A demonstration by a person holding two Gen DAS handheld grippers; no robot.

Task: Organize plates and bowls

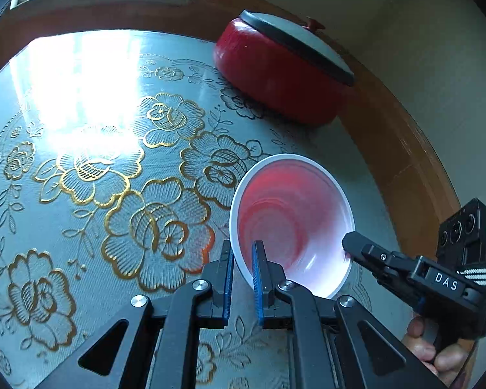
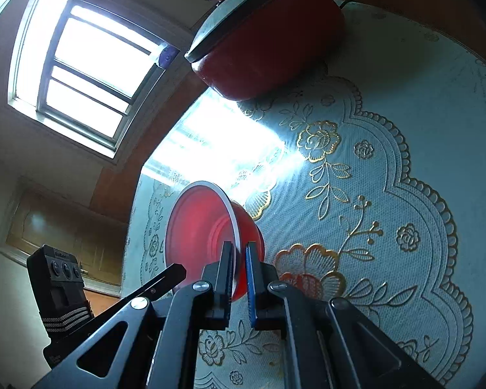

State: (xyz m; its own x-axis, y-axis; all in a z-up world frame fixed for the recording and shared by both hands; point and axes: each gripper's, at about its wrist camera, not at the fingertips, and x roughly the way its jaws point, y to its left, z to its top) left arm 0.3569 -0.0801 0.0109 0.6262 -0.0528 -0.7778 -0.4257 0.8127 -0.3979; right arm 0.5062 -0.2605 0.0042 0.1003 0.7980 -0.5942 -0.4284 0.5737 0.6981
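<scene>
Right now both grippers are clamped on one bowl, red outside, white rim, pinkish-white inside. Left gripper pinches the near-left rim, one blue pad inside the wall, one outside. Right gripper pinches the opposite rim the same way; its tip shows in the left wrist view at the bowl's right edge. Bowl sits near the right edge of the table, close to the person; can't tell if it rests on the surface or is just off it. In the right wrist view it looks tipped, opening facing left, but that could be the camera's tilt.

Handling, my guess: looks like melamine or thin plastic, so light, stiff, not very fragile. Wall is glossy and flared, so pads could slide up and off the rim if pulled at an angle. Best hold is where they are now: deep over the rim lip, opp. sides, lifting evenly so the bowl doesn't twist btw the two grips.

Surface: round wooden table w/ a pale blue embossed cover, gold flower pattern, shiny, strong window glare across the far-left part. Red lidded pot stands at the far side, well apart from the bowl. Room: barred window, beige walls, a wall socket, wooden door low on the left.
</scene>
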